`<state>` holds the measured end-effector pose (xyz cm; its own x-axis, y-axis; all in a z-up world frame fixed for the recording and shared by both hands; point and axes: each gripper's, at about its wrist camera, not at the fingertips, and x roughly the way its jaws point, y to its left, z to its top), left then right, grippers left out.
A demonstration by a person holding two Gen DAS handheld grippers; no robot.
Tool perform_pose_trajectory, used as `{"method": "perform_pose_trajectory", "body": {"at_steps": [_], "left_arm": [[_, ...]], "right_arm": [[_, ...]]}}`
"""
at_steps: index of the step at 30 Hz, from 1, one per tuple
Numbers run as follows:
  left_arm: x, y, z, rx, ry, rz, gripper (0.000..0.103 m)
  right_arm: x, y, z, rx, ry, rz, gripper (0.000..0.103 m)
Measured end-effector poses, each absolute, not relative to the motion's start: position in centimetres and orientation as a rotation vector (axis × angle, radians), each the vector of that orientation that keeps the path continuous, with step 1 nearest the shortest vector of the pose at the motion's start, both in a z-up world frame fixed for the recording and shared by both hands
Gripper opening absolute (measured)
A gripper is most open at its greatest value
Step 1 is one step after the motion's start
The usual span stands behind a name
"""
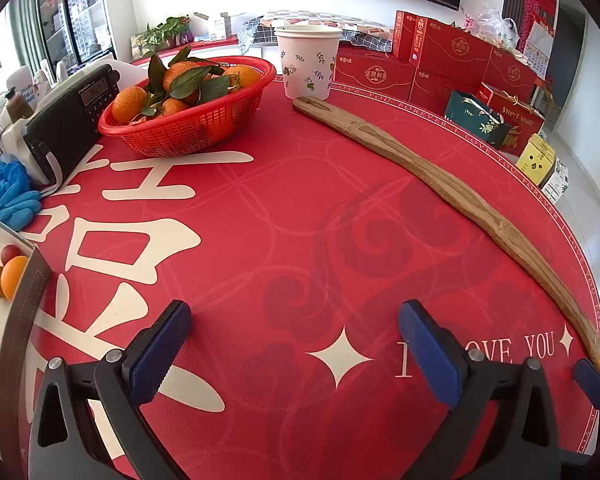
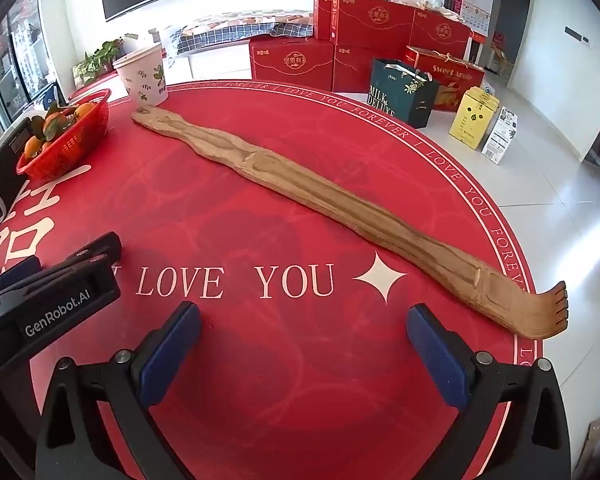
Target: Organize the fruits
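A red plastic basket (image 1: 188, 120) of leafy tangerines (image 1: 129, 103) stands at the far left of the round red table mat (image 1: 300, 240); the right wrist view shows the basket (image 2: 70, 140) too. My left gripper (image 1: 296, 348) hovers open over bare mat near the front, well short of the basket. My right gripper (image 2: 304, 354) is open as well, with only mat between its blue pads (image 2: 172, 356). The left gripper's body (image 2: 48, 296) lies just to its left. More round orange fruit (image 1: 14, 276) shows on a white surface at the left edge.
A long wooden back scratcher (image 2: 320, 200) lies diagonally across the mat, its claw end near the right rim. A patterned paper cup (image 1: 308, 64) stands behind the basket. A black radio (image 1: 72, 116) and blue gloves (image 1: 8, 196) sit at left. Red gift boxes (image 2: 292, 60) stand on the floor beyond.
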<state>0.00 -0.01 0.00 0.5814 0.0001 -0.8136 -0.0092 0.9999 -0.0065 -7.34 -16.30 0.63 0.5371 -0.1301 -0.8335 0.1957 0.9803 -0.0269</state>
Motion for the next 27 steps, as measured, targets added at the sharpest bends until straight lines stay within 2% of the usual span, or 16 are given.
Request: {"method": "perform_pose_trajectory", "body": {"at_steps": [27], "left_arm": [[0.0,0.0,0.0,-0.010,0.950,0.006,0.103]], "right_arm": [[-7.0,-15.1,0.6,0.088,0.993,-0.196,0.103]]}}
